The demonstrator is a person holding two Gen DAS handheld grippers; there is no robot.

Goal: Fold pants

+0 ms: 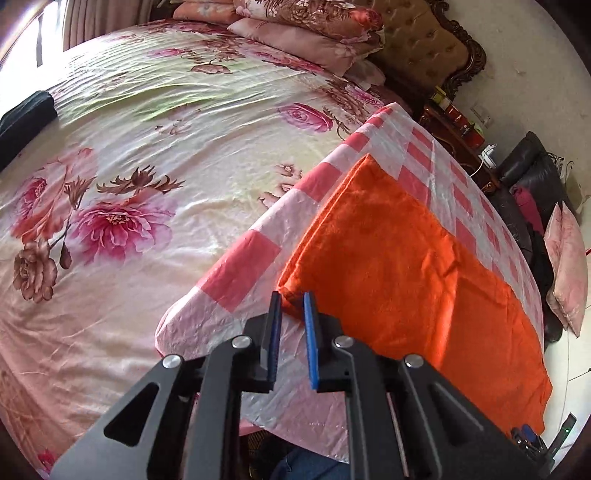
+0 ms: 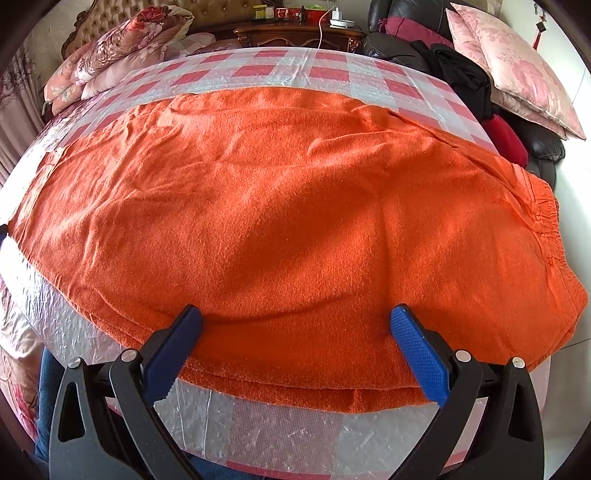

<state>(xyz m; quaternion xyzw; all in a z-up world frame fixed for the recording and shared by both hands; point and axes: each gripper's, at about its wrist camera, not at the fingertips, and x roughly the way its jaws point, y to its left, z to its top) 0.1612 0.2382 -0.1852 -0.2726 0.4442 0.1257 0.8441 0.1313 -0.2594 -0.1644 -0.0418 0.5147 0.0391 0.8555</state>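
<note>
The left claw [image 1: 291,299] pinches the nearest corner of the orange fleece pants [image 1: 388,258], folded lengthwise on the pink-checked plastic-covered desk [image 1: 240,266]. The grip is shallow and may catch one layer only. The right claw [image 2: 295,317] gapes open over the hem at six o'clock, holding nothing.

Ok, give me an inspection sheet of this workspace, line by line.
Surface: pink-checked plastic cover on a table beside a floral bed.
Job's things: orange pants lying flat, folded lengthwise, waistband at the right.
Clutter: nothing seen on the cover.
Grippers: left tongs nearly shut on the pants' corner; right tongs open wide at the pants' near edge.
Cables: white charger cable on the nightstand behind.
Surroundings: pillows, dark sofa, headboard.
</note>
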